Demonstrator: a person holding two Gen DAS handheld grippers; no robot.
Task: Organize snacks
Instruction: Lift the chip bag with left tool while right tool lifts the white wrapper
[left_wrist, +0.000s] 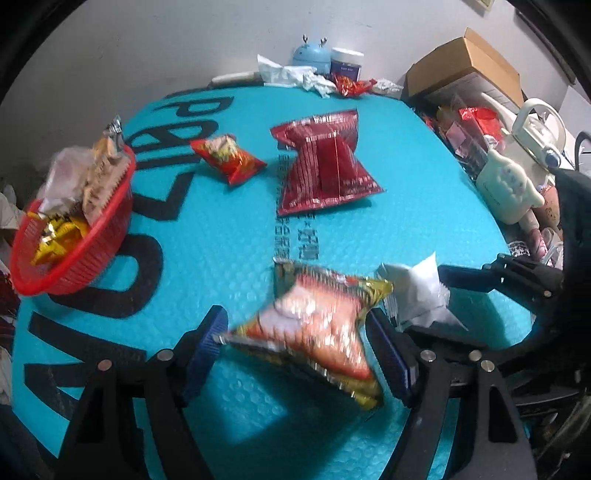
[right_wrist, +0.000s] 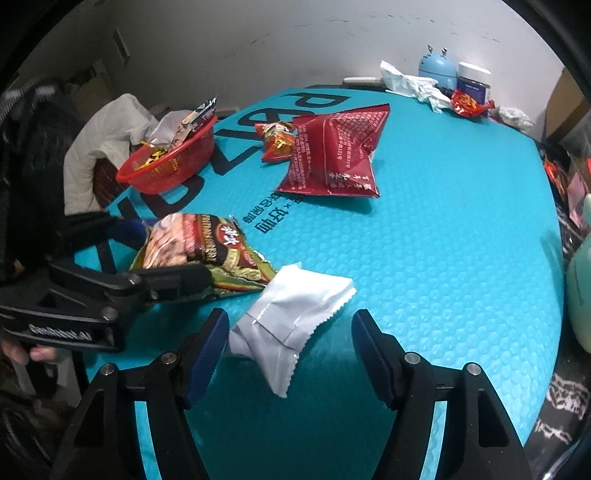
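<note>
With several snacks already in the red plastic mesh basket (left_wrist: 74, 236) at nine o'clock, the left hand-held gripper (left_wrist: 295, 350) clamps a crinkly orange-and-yellow snack bag (left_wrist: 314, 325), while the right hand-held gripper (right_wrist: 290, 347) spreads wide around a white foil packet (right_wrist: 291, 321) on the table (right_wrist: 443, 258), two red bags left.

Open right tongs (right_wrist: 290, 341) straddle a white packet (right_wrist: 291, 314).

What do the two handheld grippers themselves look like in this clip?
Both are matte black plastic scissor-style frames with silver pivot pins. The left gripper and right gripper carry ribbed dark-blue finger pads. White lettering runs along the left gripper's body in the right wrist view. No cables or sleeves show.
</note>
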